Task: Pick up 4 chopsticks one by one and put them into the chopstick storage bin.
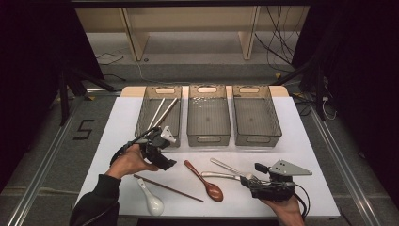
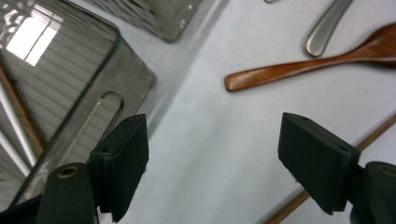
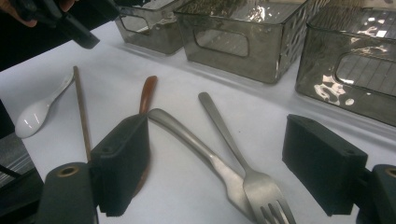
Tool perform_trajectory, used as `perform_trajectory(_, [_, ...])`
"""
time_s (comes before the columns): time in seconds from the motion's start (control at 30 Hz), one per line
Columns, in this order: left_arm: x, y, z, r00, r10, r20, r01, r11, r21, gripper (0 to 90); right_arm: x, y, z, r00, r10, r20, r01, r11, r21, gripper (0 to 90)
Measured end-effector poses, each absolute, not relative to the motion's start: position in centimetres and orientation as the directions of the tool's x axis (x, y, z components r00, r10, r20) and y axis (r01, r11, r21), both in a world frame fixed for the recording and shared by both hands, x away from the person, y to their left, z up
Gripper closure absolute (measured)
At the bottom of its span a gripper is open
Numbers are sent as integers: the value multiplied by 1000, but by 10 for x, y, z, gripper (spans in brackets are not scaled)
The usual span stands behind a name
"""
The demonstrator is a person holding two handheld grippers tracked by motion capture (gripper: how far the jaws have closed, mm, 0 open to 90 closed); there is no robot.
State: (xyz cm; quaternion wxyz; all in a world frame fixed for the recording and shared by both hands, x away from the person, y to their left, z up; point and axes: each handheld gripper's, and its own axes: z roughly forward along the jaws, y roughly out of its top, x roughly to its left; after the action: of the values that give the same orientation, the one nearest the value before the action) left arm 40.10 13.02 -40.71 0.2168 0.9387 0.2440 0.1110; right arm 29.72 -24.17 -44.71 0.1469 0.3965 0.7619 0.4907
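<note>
Sorting cutlery by type appears underway: the left smoky plastic bin (image 1: 158, 115) already holds pale chopsticks (image 1: 162, 113). Just before it, the left gripper (image 1: 165, 151) hovers with jaws spread, empty, above the brown wooden chopstick (image 1: 168, 188), likely its next pick. Rightward, the right gripper (image 1: 248, 179) stands open around the steel fork (image 3: 243, 165), not yet clamped.
</note>
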Motion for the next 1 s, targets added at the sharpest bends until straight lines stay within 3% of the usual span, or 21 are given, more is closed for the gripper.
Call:
perform_trajectory(0.37, [380, 120, -420, 918, 376, 126, 319, -889, 330, 242, 297, -243, -447, -641, 749, 169, 462, 200, 864, 239])
perform_trajectory(0.63, [371, 120, -428, 941, 317, 117, 273, -918, 288, 260, 297, -242, -447, -640, 749, 171, 465, 200, 863, 239])
perform_trajectory(1.0, [365, 124, -442, 968, 232, 98, 207, -954, 215, 349, 298, -243, -448, -638, 750, 177, 467, 194, 863, 239])
